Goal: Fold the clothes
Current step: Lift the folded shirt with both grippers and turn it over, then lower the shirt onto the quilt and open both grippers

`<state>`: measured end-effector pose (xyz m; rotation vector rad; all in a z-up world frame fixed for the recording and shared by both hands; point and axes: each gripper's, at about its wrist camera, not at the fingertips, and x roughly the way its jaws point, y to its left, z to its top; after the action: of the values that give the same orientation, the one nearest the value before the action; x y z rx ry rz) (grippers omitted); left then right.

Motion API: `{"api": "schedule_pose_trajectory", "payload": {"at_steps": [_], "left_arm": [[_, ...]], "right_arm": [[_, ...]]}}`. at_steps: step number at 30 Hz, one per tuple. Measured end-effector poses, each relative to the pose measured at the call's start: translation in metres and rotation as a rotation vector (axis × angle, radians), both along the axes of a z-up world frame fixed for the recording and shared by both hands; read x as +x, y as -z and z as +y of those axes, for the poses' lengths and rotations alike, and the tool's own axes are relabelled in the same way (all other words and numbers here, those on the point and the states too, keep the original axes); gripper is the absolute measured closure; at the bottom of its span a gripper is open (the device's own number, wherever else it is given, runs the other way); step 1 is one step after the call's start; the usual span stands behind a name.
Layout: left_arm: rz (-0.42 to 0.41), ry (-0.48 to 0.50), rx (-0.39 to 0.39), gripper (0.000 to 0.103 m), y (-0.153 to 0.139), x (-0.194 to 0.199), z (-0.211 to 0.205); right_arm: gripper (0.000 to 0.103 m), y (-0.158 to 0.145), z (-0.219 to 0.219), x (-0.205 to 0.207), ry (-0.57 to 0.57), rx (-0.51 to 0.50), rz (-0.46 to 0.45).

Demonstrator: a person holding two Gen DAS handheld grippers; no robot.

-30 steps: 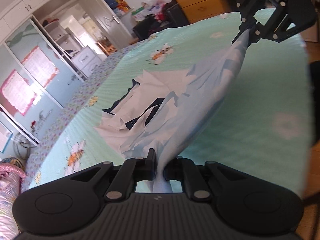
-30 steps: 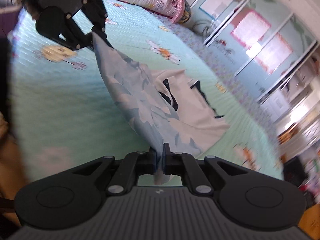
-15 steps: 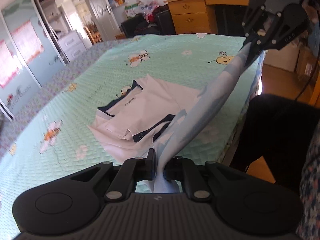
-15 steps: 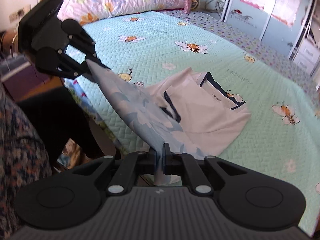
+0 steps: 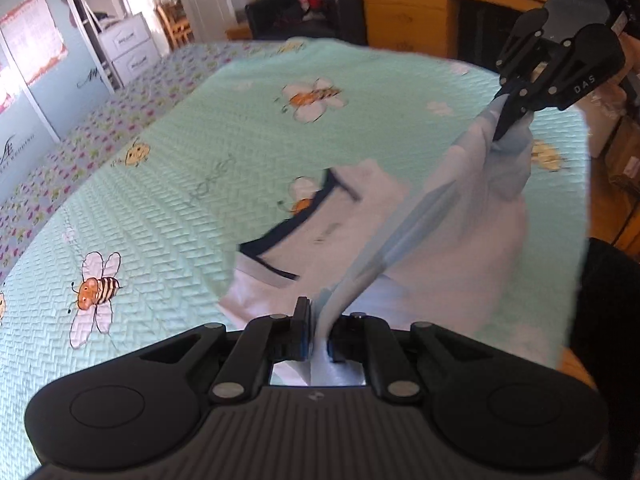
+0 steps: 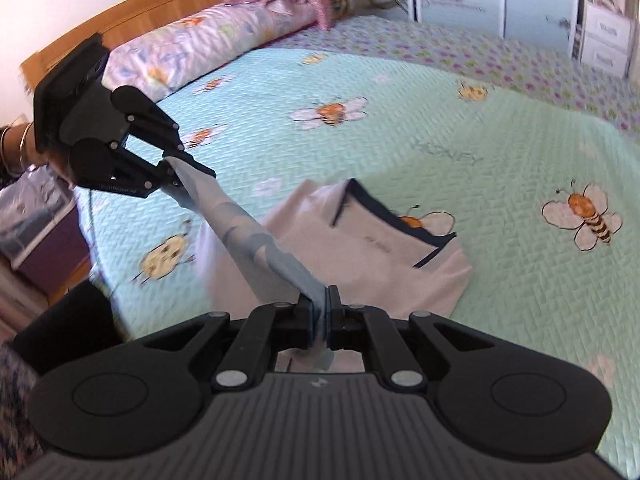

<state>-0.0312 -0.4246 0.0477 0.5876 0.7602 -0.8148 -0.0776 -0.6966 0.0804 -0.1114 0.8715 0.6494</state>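
Gripping opposite ends of one pale blue garment (image 5: 404,224), both sets of fingers are clenched on cloth. The left gripper (image 5: 318,334) pinches one end between its pads; the right gripper (image 6: 319,320) pinches the other. In each wrist view the opposite gripper shows at the far end of the fabric, which stretches in a taut, twisted band through the air between them, a loose fold hanging near the right gripper's end.

Below the band lies one white shirt with dark navy trim (image 6: 372,256), spread on the bed (image 5: 168,184) near its edge. The bed wears a mint quilt printed with cartoon bees.

Risks, as a judgement: the band is bunched rather than flat, so lowering it now would likely lock in creases. Its hanging part could drag across the white shirt and disturb it. Uneven pulling might slip the cloth from one pinch.

Counted: two grippers, two garments, one bed, one long pillow (image 6: 200,44) at the headboard.
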Motion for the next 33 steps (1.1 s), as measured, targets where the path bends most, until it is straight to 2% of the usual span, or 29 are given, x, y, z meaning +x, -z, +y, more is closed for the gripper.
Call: {"api": "schedule_pose_trajectory", "payload": {"at_steps": [4,9,17,19,21,25,28,31,33], "left_arm": [[0.029,-0.032,0.037,0.095,0.023,0.053,-0.012],[0.093,-0.049,0.084,0.094,0.058,0.097,-0.020],[0.114,-0.034,0.118,0.094,0.080,0.130,-0.032],[0.115,-0.045,0.125,0.089,0.084,0.137,-0.033],[0.129,-0.131,0.071,0.086,0.082,0.141,-0.020],[0.155,-0.304,-0.038,0.057,0.079,0.150,0.005],[0.174,-0.433,-0.121,0.042,0.076,0.156,0.024],[0.193,-0.561,-0.203,0.038,0.073,0.163,0.042],[0.206,-0.671,-0.285,0.038,0.068,0.163,0.058]], "right_arm": [[0.097,0.027,-0.012,0.057,0.037,0.026,0.058],[0.097,0.066,-0.018,0.105,0.066,0.049,0.132],[0.097,0.099,-0.032,0.154,0.099,0.069,0.212],[0.096,0.102,-0.032,0.162,0.087,0.048,0.223],[0.094,0.104,-0.031,0.170,0.089,0.024,0.209],[0.073,0.106,-0.044,0.183,0.151,0.041,0.177],[0.071,0.104,-0.061,0.176,0.241,0.072,0.149],[0.071,0.102,-0.084,0.158,0.393,0.109,0.130],[0.071,0.103,-0.099,0.141,0.456,0.194,0.137]]}}
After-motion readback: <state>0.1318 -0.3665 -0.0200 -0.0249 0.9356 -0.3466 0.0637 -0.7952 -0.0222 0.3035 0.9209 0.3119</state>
